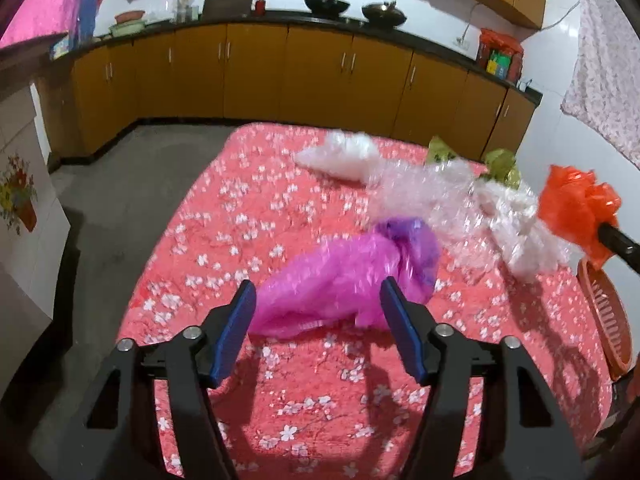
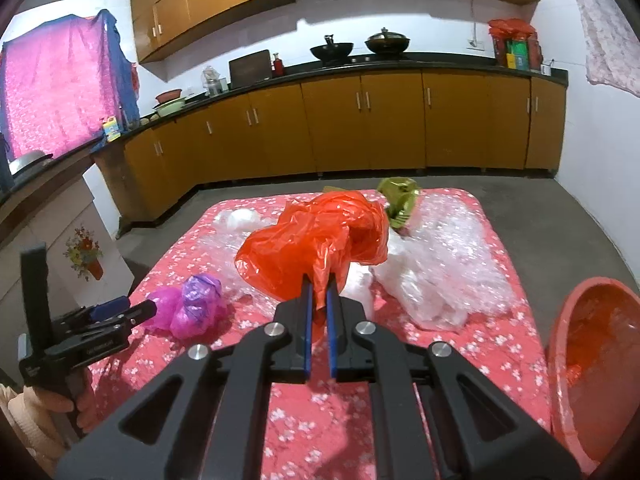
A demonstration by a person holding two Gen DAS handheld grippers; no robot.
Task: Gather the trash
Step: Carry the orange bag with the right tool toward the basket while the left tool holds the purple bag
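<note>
The right gripper (image 2: 319, 300) pinches a crumpled orange plastic bag (image 2: 316, 236), lifted off the table, likely bound for the orange basket (image 2: 592, 368) just beside. The left gripper (image 1: 318, 300), jaws spread, frames the pink bag (image 1: 340, 280), probably next.

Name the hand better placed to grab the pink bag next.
Left. The left gripper has its jaws open right at the pink bag, while the right gripper is shut on the orange bag, beside the red basket.
</note>
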